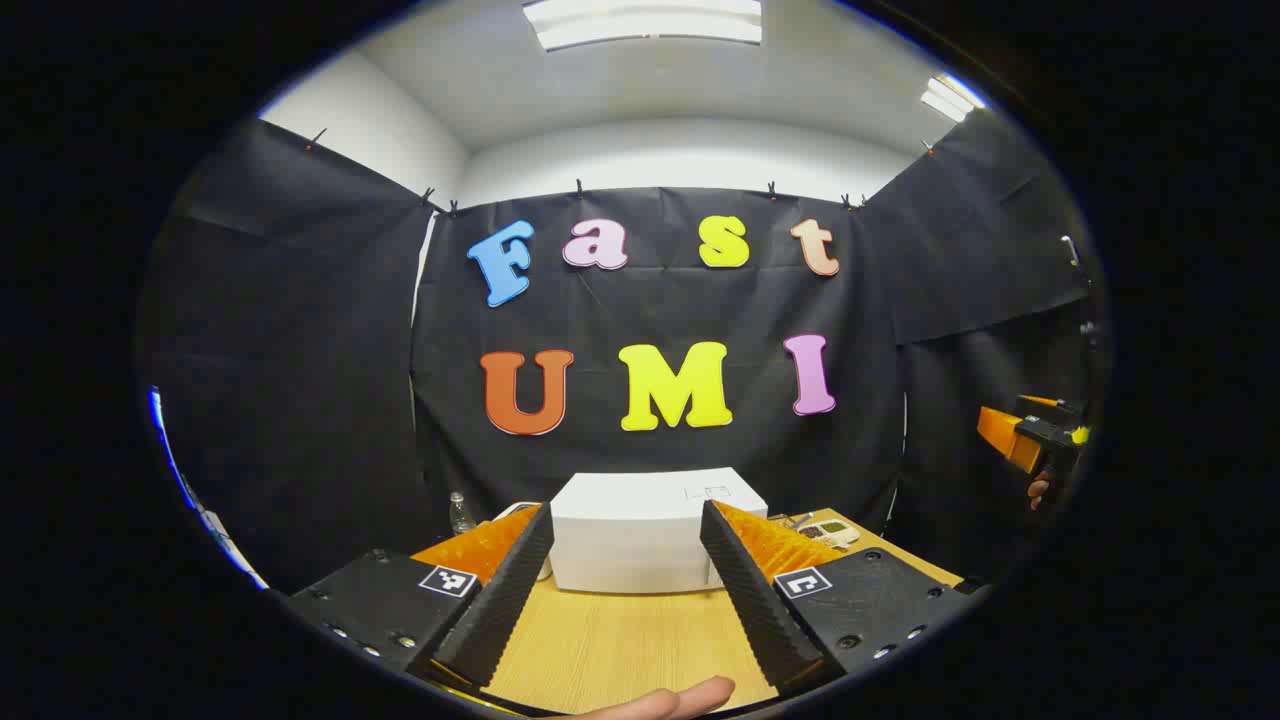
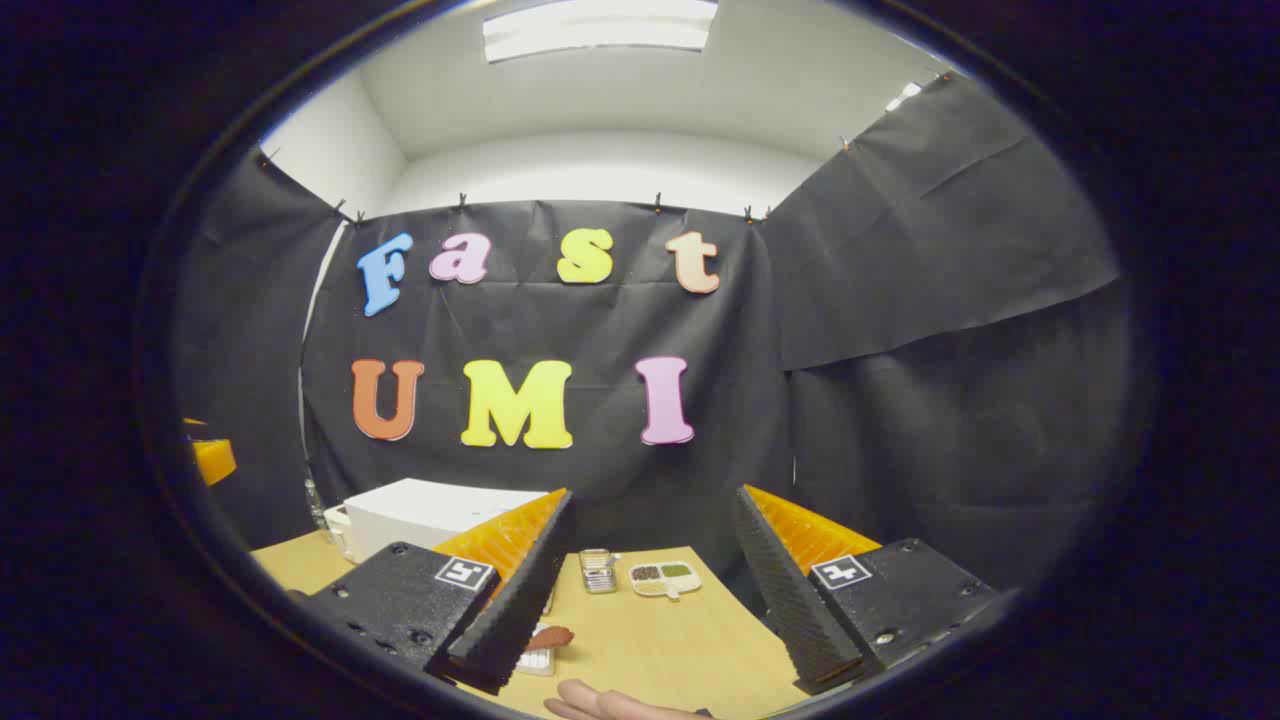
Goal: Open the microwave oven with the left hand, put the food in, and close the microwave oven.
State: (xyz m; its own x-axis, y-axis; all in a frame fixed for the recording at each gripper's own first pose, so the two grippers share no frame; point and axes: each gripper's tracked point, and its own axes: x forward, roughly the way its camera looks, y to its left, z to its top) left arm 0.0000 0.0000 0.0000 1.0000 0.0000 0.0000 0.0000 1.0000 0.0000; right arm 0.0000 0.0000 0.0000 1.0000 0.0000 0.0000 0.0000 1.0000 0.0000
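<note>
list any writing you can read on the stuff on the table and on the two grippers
No text can be read.
microwave: a faint mark on its top, too faint to read.
food tray: too small to tell any writing.
left gripper and right gripper: square black-and-white tags, patterns rather than words.

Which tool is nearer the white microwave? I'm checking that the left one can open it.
Left. The left tool points straight at the white microwave, framing it between its fingers. From the right tool, the microwave sits farther off, beyond its left finger.
</note>
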